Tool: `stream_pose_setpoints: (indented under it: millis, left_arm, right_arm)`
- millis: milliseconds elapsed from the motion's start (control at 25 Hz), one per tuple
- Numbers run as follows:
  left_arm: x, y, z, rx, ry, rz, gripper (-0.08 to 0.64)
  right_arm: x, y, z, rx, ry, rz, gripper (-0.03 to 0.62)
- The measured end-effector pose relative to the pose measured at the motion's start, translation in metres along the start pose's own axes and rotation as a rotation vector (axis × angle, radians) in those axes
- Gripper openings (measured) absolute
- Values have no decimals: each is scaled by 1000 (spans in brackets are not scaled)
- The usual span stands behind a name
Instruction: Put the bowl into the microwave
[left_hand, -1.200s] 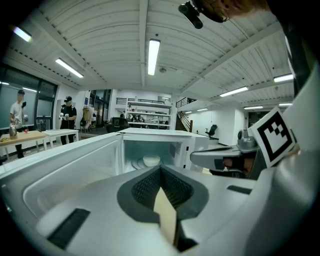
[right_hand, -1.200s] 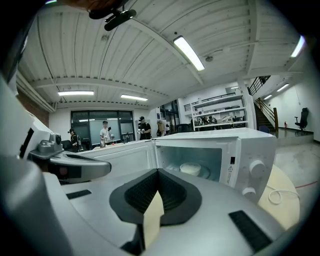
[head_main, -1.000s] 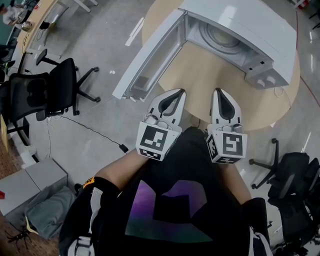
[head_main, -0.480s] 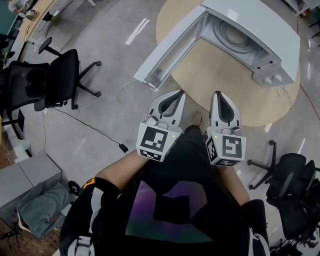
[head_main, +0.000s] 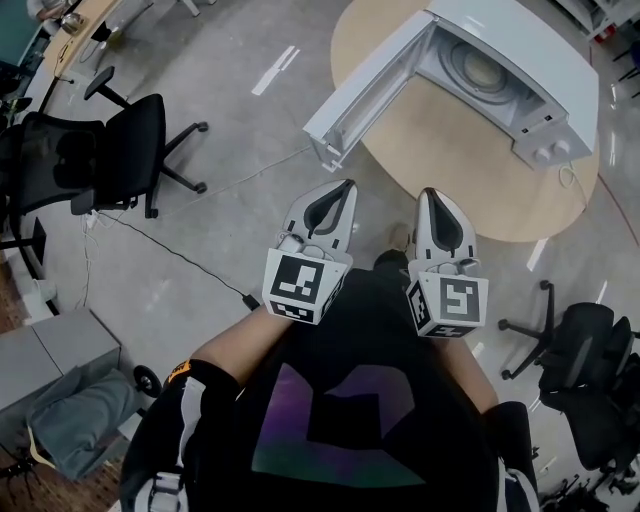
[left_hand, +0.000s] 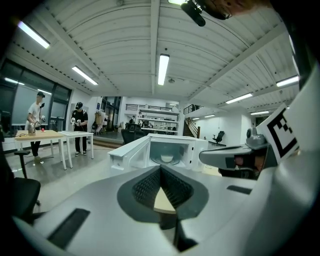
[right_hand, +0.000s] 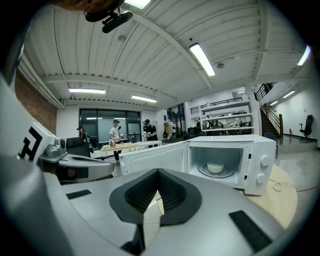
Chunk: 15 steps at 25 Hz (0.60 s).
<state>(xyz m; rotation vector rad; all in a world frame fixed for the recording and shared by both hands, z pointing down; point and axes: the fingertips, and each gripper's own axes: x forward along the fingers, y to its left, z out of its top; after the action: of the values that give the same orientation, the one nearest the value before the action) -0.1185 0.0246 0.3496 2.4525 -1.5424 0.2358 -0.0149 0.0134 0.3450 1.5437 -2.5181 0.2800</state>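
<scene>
Two grippers closed and empty, left gripper (head_main: 346, 185), right gripper (head_main: 427, 193), bowl (right_hand: 216, 167) seated in open microwave (head_main: 520, 55).

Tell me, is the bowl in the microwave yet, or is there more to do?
Looks done: the bowl sits inside the microwave. In hand: nothing; the left gripper and right gripper are both shut and empty, held back from it. Left: maybe only the door, which is open, if shutting it counts.
</scene>
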Motion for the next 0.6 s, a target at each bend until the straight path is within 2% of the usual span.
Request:
stream_pose_setpoints:
  millis: [600]
  left_arm:
    - [-70,17,-46,-49,48,32,48]
  right_arm:
    - [-33,65,-40,10,70,13,18]
